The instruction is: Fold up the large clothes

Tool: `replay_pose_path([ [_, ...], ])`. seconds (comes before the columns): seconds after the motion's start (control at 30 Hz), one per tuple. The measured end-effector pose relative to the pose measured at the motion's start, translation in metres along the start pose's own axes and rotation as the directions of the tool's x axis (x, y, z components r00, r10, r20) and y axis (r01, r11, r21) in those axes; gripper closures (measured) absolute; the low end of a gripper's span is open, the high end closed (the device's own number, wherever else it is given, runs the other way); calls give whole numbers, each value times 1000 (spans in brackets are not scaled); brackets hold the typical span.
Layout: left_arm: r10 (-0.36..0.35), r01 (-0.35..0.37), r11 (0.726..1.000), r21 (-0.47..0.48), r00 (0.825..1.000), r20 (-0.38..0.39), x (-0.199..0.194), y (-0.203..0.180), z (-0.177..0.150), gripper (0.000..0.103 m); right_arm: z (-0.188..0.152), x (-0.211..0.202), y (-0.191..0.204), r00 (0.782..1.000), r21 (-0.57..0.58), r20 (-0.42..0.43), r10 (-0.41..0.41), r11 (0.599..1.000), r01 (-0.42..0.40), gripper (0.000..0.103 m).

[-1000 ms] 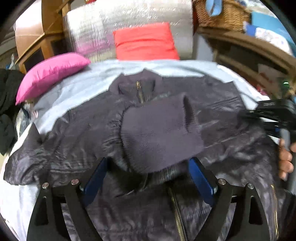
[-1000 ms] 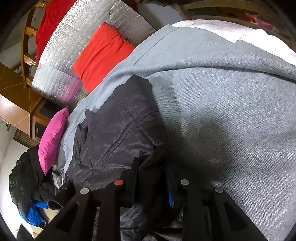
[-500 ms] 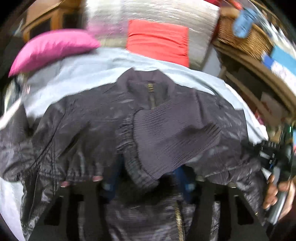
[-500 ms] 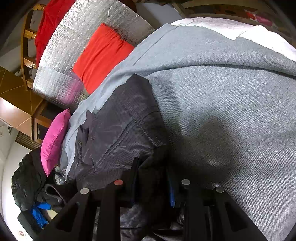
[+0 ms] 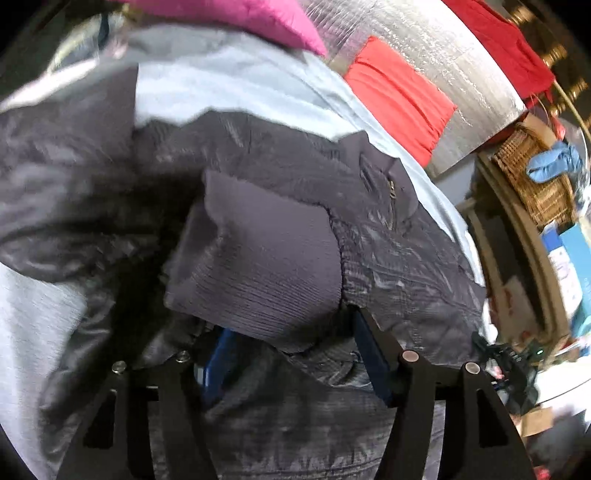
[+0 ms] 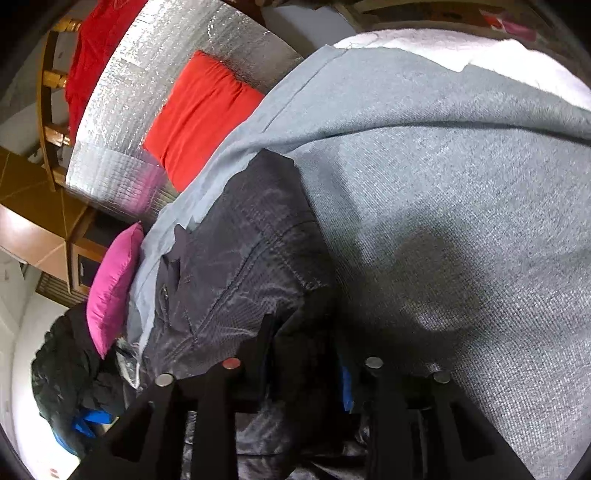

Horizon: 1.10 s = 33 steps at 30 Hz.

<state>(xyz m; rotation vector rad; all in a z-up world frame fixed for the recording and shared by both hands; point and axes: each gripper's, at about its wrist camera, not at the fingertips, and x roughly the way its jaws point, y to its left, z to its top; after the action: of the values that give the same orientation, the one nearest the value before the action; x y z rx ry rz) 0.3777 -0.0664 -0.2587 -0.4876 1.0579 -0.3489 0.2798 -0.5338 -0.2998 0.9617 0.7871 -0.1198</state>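
Lying on the big grey blanket (image 6: 443, 184) is our dark jacket (image 5: 388, 258), spread out near the red pillow (image 5: 399, 99) and pink pillow (image 6: 110, 291). We hold its ribbed cuff (image 5: 266, 266) between the half-open fingers of our left gripper (image 5: 291, 354), which just opened wider. Our right gripper (image 6: 306, 354) has dark jacket cloth between its narrow fingers, just loosening

- The left gripper (image 5: 291, 347) has a ribbed knit cuff (image 5: 266, 266) between its jaws, which have just been opening.
- The dark jacket (image 5: 391, 258) lies spread over a pale grey sheet (image 5: 229, 77).
- Far off, a pink cushion (image 5: 258, 18) and red cushion (image 5: 399, 103).
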Motion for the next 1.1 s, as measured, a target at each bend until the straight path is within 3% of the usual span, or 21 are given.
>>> replay_pose_path([
  [0.03, -12, 12, 1000, -17, 1000, 2, 2, 1, 0, 41, -1, 0, 2, 1000, -14, 8, -3, 1000, 3, 64],
  [0.07, -28, 29, 999, -26, 1000, 8, 4, 1, 1, 57, -3, -1, 6, 1000, -42, 16, -9, 999, 10, 63],
  [0.1, -37, 37, 999, -29, 999, 6, 7, 0, 3, 64, -4, -3, 12, 999, -76, 31, -27, 997, 29, 66],
  [0.17, -31, 32, 999, -30, 999, 35, 4, 0, 4, 72, -6, -11, 23, 997, -128, 71, -29, 991, 38, 74],
  [0.3, 16, -22, 999, 41, 990, 139, -16, -16, 11, 77, -6, -33, 40, 990, -179, 128, 56, 983, -32, 77],
  [0.4, 146, -161, 981, 108, 981, 131, -6, -21, 10, 77, -8, -17, 36, 996, -183, 88, -32, 982, 48, 77],
  [0.5, 195, -196, 975, 101, 981, 19, 20, -13, 8, 71, -8, 1, 28, 995, -147, 23, -101, 984, 103, 74],
  [0.57, 178, -178, 980, 83, 984, 17, 16, -14, 10, 67, -5, -7, 36, 992, -159, 35, -124, 979, 128, 68],
  [0.63, 187, -189, 977, 100, 982, 30, 4, -20, 12, 56, -4, -21, 41, 986, -170, 69, -151, 972, 161, 37],
  [0.67, 193, -197, 974, 113, 980, 51, -6, -22, 10, 49, -5, -33, 43, 979, -168, 128, -161, 969, 181, 24],
  [0.77, 195, -216, 964, 156, 971, 142, -40, -29, 3, 36, -6, -64, 47, 958, -154, 240, -157, 968, 198, 24],
  [0.83, 197, -233, 957, 172, 959, 205, -68, -25, -1, 35, -11, -83, 52, 948, -161, 294, -122, 971, 175, 24],
  [0.9, 224, -273, 949, 159, 935, 274, -96, -16, 2, 31, -22, -93, 63, 949, -200, 309, -69, 970, 135, 24],
  [0.93, 251, -304, 944, 128, 915, 316, -112, -5, 3, 26, -24, -93, 70, 953, -215, 299, -50, 969, 119, 24],
  [0.97, 291, -338, 938, 73, 886, 362, -128, 11, 6, 19, -32, -92, 78, 960, -240, 281, -16, 967, 86, 24],
  [1.03, 357, -369, 928, -49, 845, 398, -152, 46, 14, 15, -49, -87, 99, 968, -307, 248, 35, 951, 44, 24],
  [1.1, 408, -359, 913, -195, 825, 392, -168, 89, 25, 15, -64, -81, 118, 973, -374, 224, 59, 927, 30, 24],
])
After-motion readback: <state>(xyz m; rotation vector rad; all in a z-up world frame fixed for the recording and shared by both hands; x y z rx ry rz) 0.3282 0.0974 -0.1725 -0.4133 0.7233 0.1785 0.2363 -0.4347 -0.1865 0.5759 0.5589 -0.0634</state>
